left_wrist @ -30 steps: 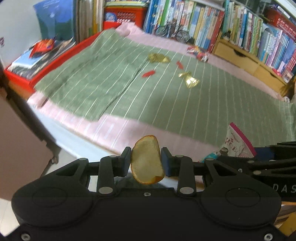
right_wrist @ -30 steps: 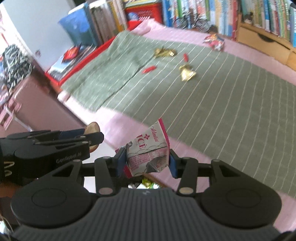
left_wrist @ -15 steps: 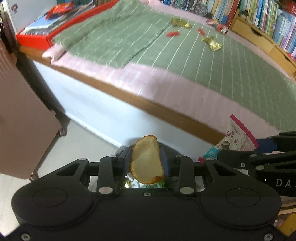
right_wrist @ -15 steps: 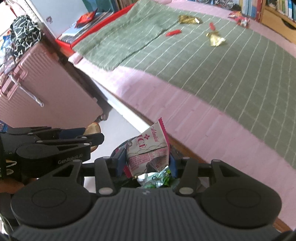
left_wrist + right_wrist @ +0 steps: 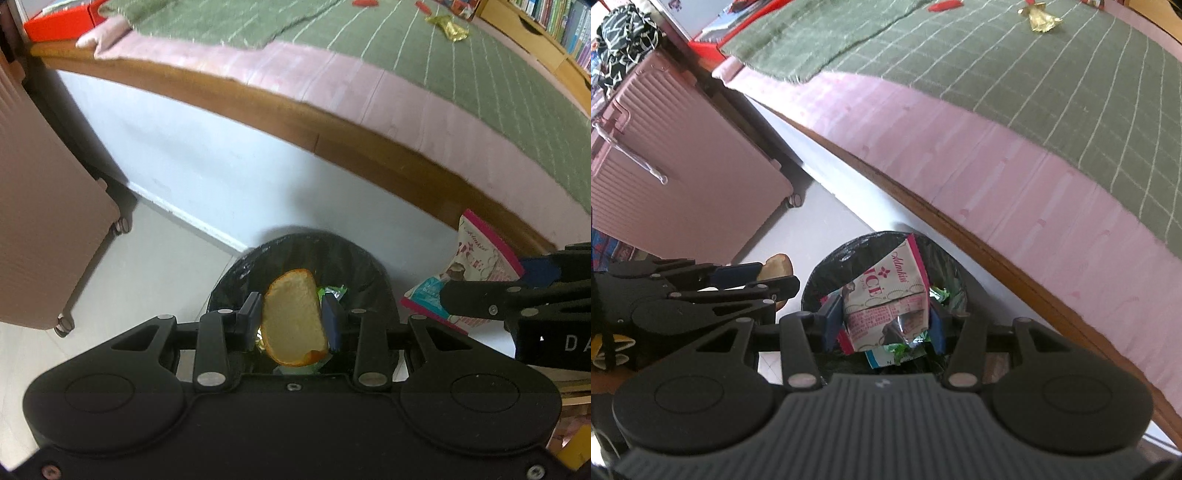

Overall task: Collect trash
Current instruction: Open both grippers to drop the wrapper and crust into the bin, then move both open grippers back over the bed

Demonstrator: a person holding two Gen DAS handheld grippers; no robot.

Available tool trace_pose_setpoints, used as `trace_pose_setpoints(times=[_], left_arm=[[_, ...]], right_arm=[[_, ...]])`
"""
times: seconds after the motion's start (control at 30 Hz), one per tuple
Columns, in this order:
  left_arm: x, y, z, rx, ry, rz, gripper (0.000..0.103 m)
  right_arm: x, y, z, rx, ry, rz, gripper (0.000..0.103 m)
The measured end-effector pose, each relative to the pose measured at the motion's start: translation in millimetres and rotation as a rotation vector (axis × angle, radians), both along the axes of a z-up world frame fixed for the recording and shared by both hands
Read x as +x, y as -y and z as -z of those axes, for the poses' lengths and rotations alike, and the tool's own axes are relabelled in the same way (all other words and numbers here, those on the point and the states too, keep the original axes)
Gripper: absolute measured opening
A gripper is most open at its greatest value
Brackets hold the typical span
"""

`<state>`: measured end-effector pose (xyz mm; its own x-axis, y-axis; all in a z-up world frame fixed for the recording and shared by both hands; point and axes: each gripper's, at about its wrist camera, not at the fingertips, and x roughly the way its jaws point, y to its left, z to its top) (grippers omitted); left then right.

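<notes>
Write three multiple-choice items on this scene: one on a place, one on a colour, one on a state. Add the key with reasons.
1. Where does the bin stand?
A. on the bed
B. on the floor beside the bed
C. on the suitcase

2. What colour is the blanket?
A. green with pale lines
B. plain blue
C. black

3. What does the left gripper hold?
A. nothing
B. a book
C. a peel

Key: B, the bin sits on the floor below the bed edge; A, green cloth with pale lines covers the bed; C, the peel is clamped between its pads.

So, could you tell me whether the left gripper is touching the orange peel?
Touching: the left wrist view shows the left gripper clamping the orange peel.
</notes>
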<state>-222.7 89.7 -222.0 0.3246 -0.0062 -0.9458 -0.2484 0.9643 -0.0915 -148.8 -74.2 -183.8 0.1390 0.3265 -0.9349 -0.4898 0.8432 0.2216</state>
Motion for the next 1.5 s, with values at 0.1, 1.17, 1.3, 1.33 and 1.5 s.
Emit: trace_pose_setpoints(times=[0.1,1.17,1.3,1.33,1.5], left_arm=[[-1.6,-0.6,8.0,-0.002,-0.013,0.003,0.033],[4.0,0.8,43.0,0.036,-0.072,-0.009,0.067],[7.3,1.8,27.8,0.030,-0.050,-0.015,0.069],[8.3,2.0,22.6,0.031,-0.042,-0.014,0.069],[16.1,4.5,-12.0,0.045,0.009,-0.005,0.070]], right_arm=[[0.3,-4.0,7.8,-0.009,-0.010,-0.011,0.052],[0.3,-9.8,36.4,-0.028,-0.029,-0.001,0.077],[-0.8,-3.9,25.1,-0.009,-0.015,0.023,0.078],[-0.8,-1.6,20.9,-0.003,-0.011,0.032,0.078],[0.5,10.4,-7.9,0.008,0.034,0.057,0.078]])
